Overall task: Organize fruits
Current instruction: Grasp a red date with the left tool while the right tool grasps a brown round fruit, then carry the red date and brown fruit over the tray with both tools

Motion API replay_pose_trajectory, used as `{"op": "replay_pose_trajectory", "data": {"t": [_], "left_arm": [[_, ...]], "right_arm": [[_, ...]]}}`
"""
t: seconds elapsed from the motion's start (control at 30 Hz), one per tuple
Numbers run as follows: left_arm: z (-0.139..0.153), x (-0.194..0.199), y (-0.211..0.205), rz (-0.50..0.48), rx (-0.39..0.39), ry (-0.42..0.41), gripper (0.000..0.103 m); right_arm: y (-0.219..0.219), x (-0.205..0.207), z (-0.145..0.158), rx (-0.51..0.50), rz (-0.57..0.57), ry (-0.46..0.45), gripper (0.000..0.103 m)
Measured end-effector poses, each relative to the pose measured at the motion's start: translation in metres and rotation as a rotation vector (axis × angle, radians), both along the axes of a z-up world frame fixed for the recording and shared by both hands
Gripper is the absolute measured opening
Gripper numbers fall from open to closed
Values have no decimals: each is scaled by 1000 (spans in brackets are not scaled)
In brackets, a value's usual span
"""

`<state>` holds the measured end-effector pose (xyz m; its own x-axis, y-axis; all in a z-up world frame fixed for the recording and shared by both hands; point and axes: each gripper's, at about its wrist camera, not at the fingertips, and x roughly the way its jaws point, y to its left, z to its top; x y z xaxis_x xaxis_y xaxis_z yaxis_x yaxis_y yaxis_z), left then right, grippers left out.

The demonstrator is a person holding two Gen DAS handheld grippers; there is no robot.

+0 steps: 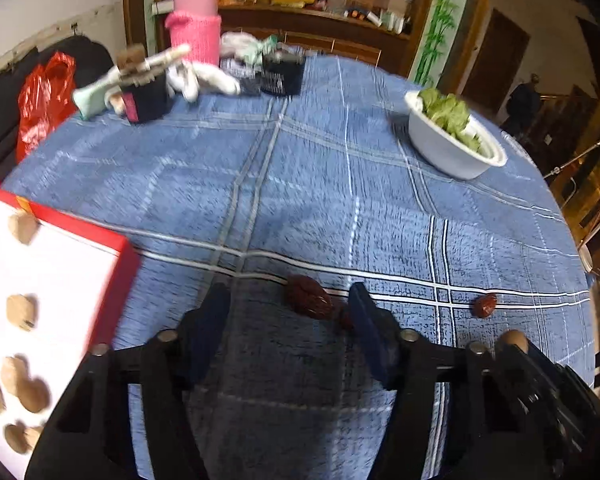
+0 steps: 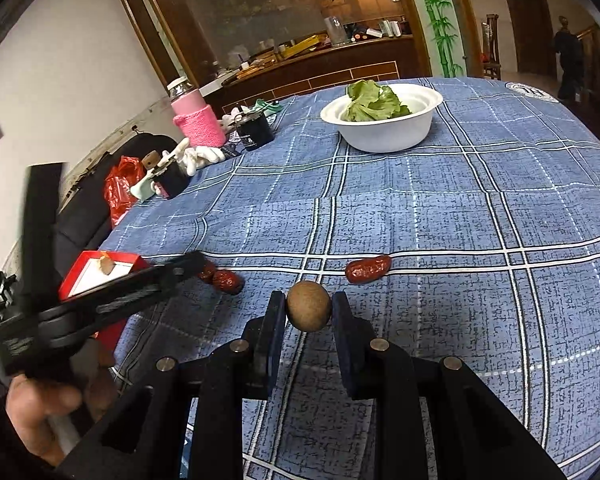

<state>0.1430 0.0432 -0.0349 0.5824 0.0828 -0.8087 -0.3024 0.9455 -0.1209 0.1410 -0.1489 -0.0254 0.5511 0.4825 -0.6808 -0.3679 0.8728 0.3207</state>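
Right gripper (image 2: pixel 309 310) clamps longan (image 2: pixel 309 306).

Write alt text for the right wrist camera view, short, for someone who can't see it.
The right tool grips a round brown fruit just above a blue plaid tablecloth. Wrinkled dark red dates lie beyond it, the left tool reaches in beside a red box, and a white bowl of green leaves stands farther back.
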Motion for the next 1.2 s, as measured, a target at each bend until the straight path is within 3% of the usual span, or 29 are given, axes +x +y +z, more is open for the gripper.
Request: {"op": "replay_pose_trajectory", "data": {"t": [0.07,0.1,0.13,0.27,0.4,0.73,1.0,1.2], "left_arm": [[0,4,-2,33,23,-7,45],[-2,7,0,45,18,8,31],[-4,10,1,56,13,22,26],[-8,7,-10,35,95,30,25],[-5,0,-8,34,110,20,15],[36,-66,3,20,87,-114,16],[40,-115,18,50,83,-101,16],[38,-136,16,31,86,-103,16]], "right_arm": [[-2,0,1,12,-5,-1,24],[-3,0,2,16,-5,0,24],[-3,0,2,18,-4,0,24],[-2,-1,3,22,4,-1,24],[-3,-3,5,26,3,-8,24],[-1,-7,8,15,10,-30,24],[13,-15,8,-45,35,-53,24],[28,-49,15,-101,68,-89,24]]}}
